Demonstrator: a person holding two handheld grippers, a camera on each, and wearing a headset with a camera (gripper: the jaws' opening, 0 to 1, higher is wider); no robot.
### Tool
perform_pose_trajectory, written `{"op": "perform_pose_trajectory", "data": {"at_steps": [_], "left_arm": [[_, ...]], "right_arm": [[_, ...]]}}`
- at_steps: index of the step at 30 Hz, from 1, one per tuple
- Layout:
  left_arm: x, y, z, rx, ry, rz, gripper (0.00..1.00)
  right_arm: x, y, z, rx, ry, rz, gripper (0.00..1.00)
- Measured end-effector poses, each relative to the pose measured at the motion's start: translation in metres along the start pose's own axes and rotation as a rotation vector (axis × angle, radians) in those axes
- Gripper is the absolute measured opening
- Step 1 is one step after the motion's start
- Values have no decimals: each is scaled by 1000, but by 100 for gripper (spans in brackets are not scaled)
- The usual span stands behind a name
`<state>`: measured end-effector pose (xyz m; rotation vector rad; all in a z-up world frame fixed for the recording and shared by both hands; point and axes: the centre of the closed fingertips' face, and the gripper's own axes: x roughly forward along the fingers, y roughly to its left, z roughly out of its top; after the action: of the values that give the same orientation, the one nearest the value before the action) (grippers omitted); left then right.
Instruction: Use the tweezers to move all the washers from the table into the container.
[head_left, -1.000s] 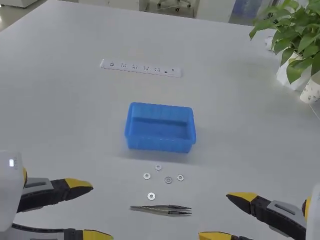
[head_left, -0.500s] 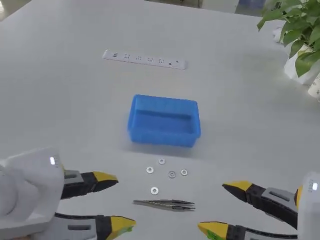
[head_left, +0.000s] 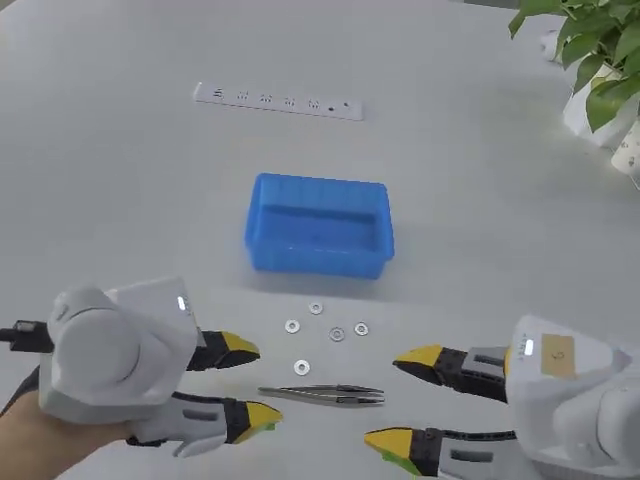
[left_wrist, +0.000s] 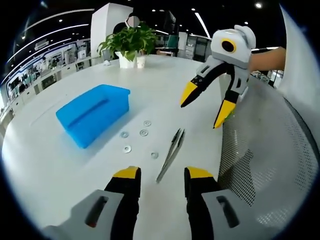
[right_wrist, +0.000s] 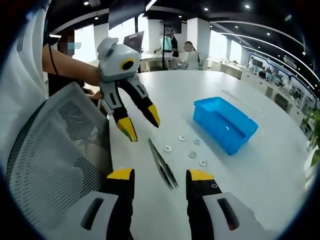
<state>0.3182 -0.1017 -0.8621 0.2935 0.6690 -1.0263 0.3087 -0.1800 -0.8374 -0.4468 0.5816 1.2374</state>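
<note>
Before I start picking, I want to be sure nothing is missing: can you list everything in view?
washers: five, silver, loose on the table between container and tweezers
tweezers: one, grey metal, lying flat nearest the claws
container: one, blue, beyond the washers
power strip: one, white, beyond the container
plant pots: two, white, green leaves, far right
table: one, white, under everything
mesh chair: one, pale grey, at the table's near edge
left claw: one, black with yellow tips, open, left of the tweezers
right claw: one, black with yellow tips, open, right of the tweezers
</note>
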Motion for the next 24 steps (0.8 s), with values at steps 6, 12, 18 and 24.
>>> {"op": "perform_pose_trajectory", "data": {"at_steps": [6, 12, 18, 24], "left_arm": [[8, 1, -6, 29, 42, -25, 35], [15, 0, -12, 37, 83, -60, 31], [20, -1, -12, 50, 94, -79, 28], [23, -1, -10, 59, 98, -101, 26]], "right_arm": [[20, 0, -6, -91, 76, 59, 39], [35, -3, -9, -134, 132, 106, 33], [46, -6, -12, -162, 182, 155, 26], [52, -1, -20, -171, 237, 216, 23]]}}
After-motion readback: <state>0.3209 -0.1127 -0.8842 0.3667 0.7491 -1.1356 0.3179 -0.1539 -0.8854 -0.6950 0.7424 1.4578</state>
